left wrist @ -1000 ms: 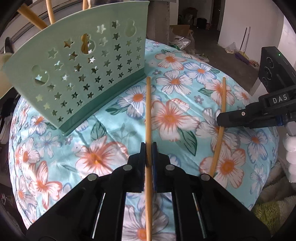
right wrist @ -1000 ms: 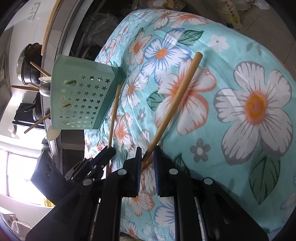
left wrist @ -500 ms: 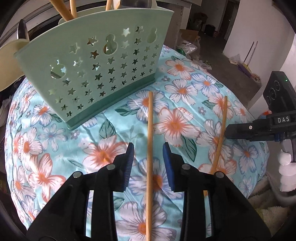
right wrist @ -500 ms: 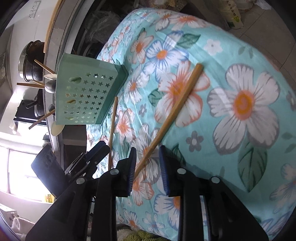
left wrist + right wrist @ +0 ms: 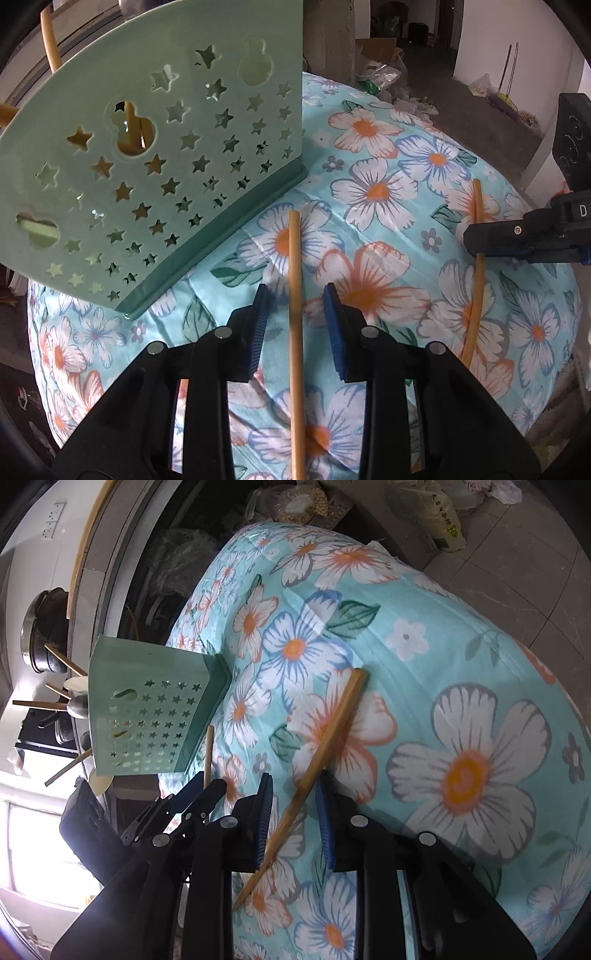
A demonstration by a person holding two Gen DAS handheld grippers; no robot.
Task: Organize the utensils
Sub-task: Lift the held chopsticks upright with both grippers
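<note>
Since a second ago both my grippers have let go: my left gripper (image 5: 295, 299) is spread around one chopstick (image 5: 294, 258), jaws closing; my right gripper (image 5: 293, 801) is closing around the other chopstick (image 5: 332, 734). Both sticks are lying mid-cloth, near the green holder (image 5: 155, 166). I am judging regrasping comes next. The flowered tablecloth (image 5: 461, 701) is covering a table in a cluttered room.
</note>
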